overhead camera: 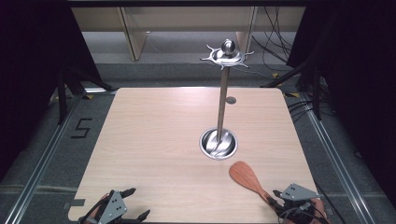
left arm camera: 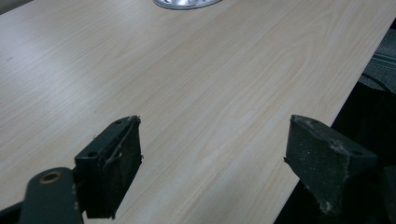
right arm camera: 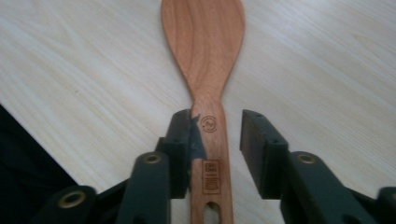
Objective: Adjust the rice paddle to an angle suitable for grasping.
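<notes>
My right tongs (right arm camera: 217,135) straddle the wooden spatula's (right arm camera: 205,60) handle, half open, right pad clear; my left tongs (left arm camera: 212,140) gape wide at seven o'clock.

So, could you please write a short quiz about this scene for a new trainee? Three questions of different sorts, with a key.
1. True or false: the wooden spatula lies between the jaws of the right gripper.
2. Multiple choice: the metal stand rises from
A. a round metal base on the table
B. the floor beside the table
C. the left gripper
3. Short answer: what is between the jaws of the left gripper?

Key
1. True. The handle sits between them; one pad is against it, and a gap shows at the other.
2. A
3. Nothing; they stand open over bare table.
</notes>
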A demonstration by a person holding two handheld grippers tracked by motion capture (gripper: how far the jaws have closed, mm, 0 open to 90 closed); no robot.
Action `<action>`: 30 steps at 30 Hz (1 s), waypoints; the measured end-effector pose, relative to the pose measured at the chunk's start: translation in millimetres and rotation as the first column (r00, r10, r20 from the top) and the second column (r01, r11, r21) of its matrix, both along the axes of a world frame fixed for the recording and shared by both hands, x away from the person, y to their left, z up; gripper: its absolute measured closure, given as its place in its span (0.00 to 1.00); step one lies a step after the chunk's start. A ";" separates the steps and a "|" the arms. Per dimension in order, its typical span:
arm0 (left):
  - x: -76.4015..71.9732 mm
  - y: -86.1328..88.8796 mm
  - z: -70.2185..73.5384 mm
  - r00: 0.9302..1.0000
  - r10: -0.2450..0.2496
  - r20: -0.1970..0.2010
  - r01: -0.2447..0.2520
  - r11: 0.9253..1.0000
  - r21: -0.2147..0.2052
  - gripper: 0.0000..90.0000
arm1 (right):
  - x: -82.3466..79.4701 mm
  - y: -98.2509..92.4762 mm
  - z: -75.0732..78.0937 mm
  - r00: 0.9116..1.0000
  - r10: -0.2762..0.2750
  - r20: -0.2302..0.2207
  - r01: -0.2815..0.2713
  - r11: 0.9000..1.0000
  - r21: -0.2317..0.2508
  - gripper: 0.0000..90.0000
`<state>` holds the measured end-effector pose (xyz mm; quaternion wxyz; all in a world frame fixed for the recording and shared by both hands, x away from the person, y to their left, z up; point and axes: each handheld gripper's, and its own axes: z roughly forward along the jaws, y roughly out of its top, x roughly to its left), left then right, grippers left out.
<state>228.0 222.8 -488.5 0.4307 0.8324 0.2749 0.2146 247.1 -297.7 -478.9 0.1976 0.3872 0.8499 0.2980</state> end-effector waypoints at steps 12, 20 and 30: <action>1.8 0.3 -0.7 1.000 0.004 0.008 -0.004 1.000 0.006 0.20 | 1.5 9.3 -3.1 0.998 0.046 -0.044 -0.048 0.998 -0.051 1.00; 2.6 0.6 -1.2 1.000 0.009 0.010 -0.009 1.000 0.004 0.20 | 1.3 9.8 -6.3 0.996 0.067 -0.063 -0.071 0.996 -0.062 1.00; 2.6 1.2 -0.7 1.000 0.003 0.005 -0.003 1.000 0.001 0.20 | 3.2 8.6 -9.4 0.995 0.065 -0.072 -0.073 0.991 -0.113 1.00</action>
